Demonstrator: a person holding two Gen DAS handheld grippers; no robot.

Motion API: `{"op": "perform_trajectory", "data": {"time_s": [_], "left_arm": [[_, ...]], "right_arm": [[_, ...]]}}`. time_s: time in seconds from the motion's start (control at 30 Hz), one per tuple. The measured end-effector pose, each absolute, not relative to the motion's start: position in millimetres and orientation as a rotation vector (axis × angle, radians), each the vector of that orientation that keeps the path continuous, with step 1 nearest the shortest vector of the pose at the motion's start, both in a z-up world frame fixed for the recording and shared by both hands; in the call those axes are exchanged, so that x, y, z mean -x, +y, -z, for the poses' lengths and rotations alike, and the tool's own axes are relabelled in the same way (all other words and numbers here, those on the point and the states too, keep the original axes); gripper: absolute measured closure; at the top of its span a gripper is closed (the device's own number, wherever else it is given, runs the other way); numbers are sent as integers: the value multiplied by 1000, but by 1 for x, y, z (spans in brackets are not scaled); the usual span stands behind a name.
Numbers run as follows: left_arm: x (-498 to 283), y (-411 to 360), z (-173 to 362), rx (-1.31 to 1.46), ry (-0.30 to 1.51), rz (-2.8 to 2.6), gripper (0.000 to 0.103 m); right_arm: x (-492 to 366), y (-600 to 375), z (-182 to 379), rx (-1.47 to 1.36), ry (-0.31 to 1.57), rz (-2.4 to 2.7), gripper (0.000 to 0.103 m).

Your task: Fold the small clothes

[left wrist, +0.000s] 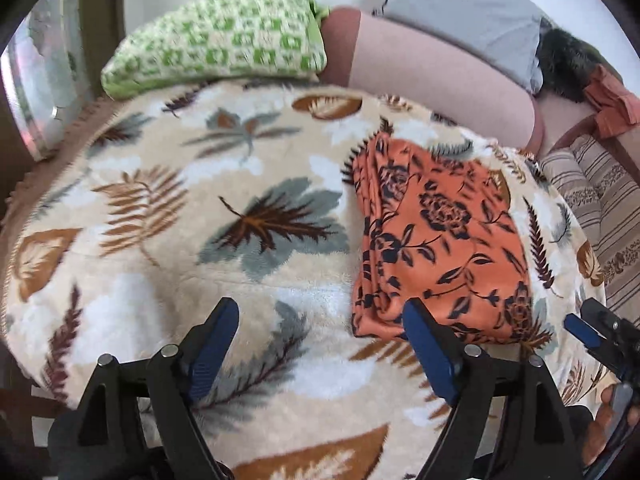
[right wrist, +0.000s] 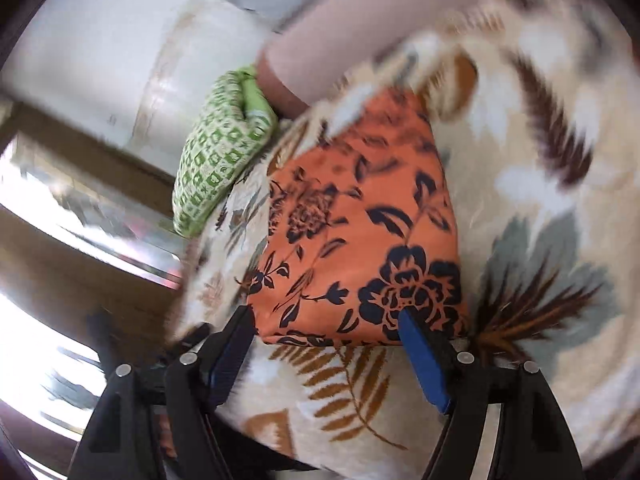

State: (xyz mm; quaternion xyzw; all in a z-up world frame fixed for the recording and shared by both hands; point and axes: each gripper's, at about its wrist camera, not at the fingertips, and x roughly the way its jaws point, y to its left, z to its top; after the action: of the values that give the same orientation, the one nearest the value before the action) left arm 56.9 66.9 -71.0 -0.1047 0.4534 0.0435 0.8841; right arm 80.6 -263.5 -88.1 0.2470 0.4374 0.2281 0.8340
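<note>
An orange garment with a dark floral print (left wrist: 440,236) lies folded into a rectangle on the leaf-patterned blanket (left wrist: 200,208), right of centre in the left wrist view. My left gripper (left wrist: 320,316) is open and empty just short of its near left corner. The right gripper (left wrist: 588,324) shows at the right edge of that view. In the right wrist view the same folded garment (right wrist: 360,240) lies straight ahead, and my right gripper (right wrist: 328,324) is open and empty at its near edge. That view is motion blurred.
A green and white patterned pillow (left wrist: 216,44) lies at the blanket's far edge, also in the right wrist view (right wrist: 216,156). A pink bolster (left wrist: 432,76), a grey pillow (left wrist: 460,4) and a striped cushion (left wrist: 600,208) lie behind and right. A wooden frame and a window are at left.
</note>
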Motion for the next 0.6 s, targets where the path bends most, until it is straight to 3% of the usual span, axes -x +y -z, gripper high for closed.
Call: {"op": "perform_trajectory", "data": {"time_s": [0.1, 0.6], "left_arm": [[-39, 58, 58, 198, 919, -99, 18], [-2, 34, 21, 103, 830, -112, 17]], "right_arm": [[-55, -262, 69, -409, 846, -401, 17], [-20, -221, 42, -118, 803, -233, 17]]}}
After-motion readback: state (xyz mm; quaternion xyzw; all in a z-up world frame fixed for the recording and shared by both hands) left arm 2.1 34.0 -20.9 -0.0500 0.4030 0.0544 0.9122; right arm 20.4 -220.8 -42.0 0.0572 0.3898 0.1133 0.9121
